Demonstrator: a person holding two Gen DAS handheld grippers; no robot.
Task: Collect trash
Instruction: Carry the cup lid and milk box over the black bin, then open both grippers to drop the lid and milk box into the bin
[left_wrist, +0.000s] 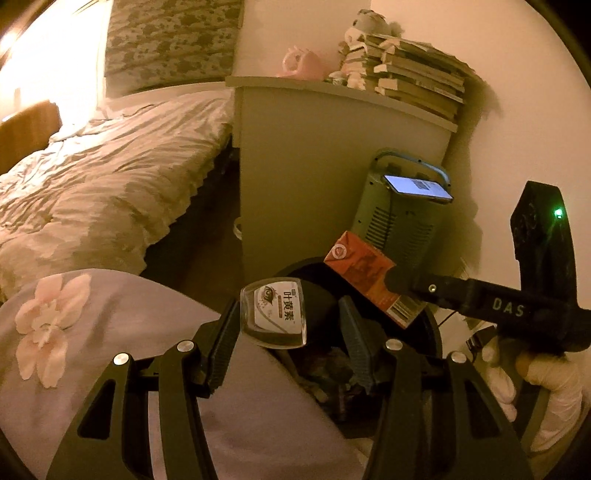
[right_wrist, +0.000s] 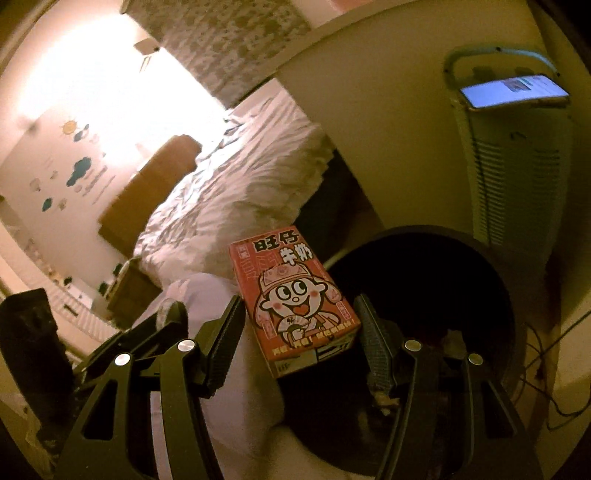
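A small clear packet with a white label (left_wrist: 274, 313) sits between the fingers of my left gripper (left_wrist: 290, 341), over the black round trash bin (left_wrist: 434, 332); the jaws stand wide and a gap shows on its right side. My right gripper (right_wrist: 301, 341) has a red milk carton (right_wrist: 295, 301) between its wide-open fingers, with gaps on both sides, over the same bin (right_wrist: 491, 266). In the left wrist view the carton (left_wrist: 369, 280) and the right gripper (left_wrist: 402, 286) come in from the right, above the bin. Trash lies inside the bin.
A bed with a rumpled white duvet (left_wrist: 103, 177) lies to the left. A floral pillow (left_wrist: 92, 332) is near the bin. A pale cabinet (left_wrist: 314, 166) with stacked books (left_wrist: 413, 77) stands behind. A heater with a lit phone (left_wrist: 417, 186) is at the right.
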